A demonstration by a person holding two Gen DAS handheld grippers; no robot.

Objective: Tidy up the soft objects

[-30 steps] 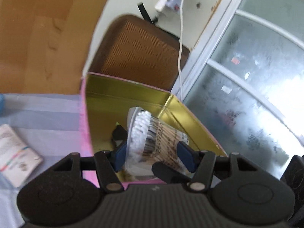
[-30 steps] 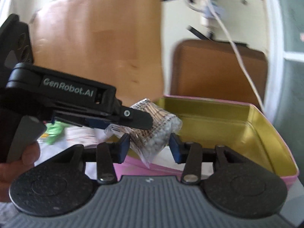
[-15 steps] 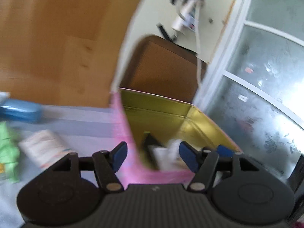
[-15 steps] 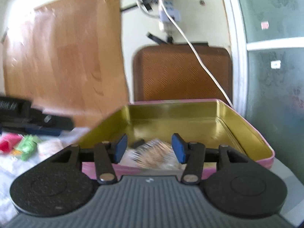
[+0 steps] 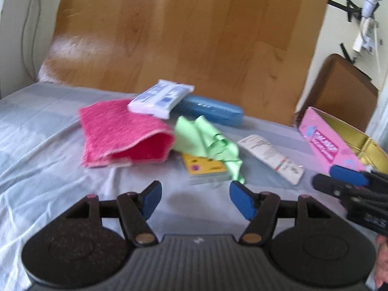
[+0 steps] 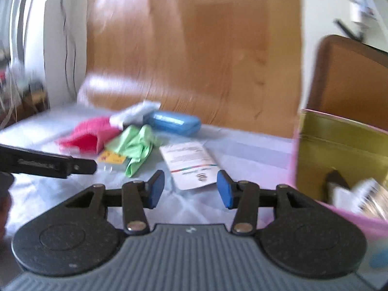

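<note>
Only the right view shows inside the pink tin (image 6: 339,145) — a packet (image 6: 368,198).

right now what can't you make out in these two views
- Yellow packet, left wrist view: the green cloth covers its upper part, and its print is too blurred to read.
- Pink tin, right wrist view: cut off by the right edge; the bagged item inside is smeared by motion blur.
- White sachet: text too small.
- Blue case, left wrist view: the white pack hides its left end.
</note>
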